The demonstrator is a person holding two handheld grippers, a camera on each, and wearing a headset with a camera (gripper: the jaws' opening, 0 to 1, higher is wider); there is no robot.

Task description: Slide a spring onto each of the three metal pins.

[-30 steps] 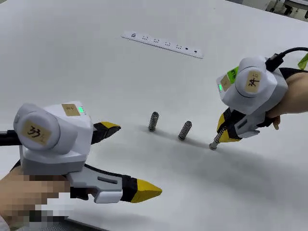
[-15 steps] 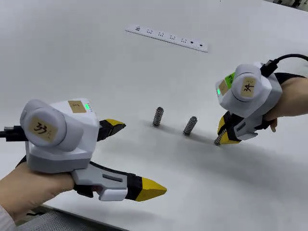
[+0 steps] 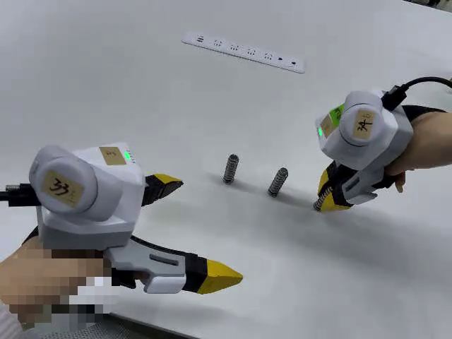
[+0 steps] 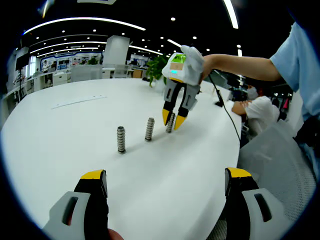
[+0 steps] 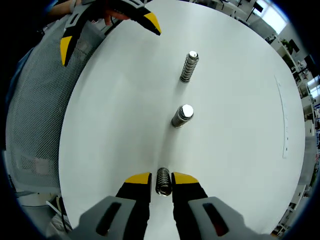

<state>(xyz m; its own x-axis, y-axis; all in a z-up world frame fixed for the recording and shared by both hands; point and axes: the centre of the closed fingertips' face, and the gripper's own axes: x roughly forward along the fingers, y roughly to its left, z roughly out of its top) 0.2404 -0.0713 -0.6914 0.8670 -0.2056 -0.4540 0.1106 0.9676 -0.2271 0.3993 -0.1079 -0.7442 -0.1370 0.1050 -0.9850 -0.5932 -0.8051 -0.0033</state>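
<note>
Lower centre of the right gripper view, the right claw point(image 5: 161, 177) pinches the near-upright spring point(image 5: 163, 184), while the spread left claw point(image 4: 165, 174) sits well apart.

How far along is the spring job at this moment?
Done: the far pin and the middle pin each carry a spring, heads showing on top. In hand: the right gripper is shut on the third spring; whether a pin runs through it is unclear. The left gripper is open, holding nothing. Left: seating that last spring.
</note>
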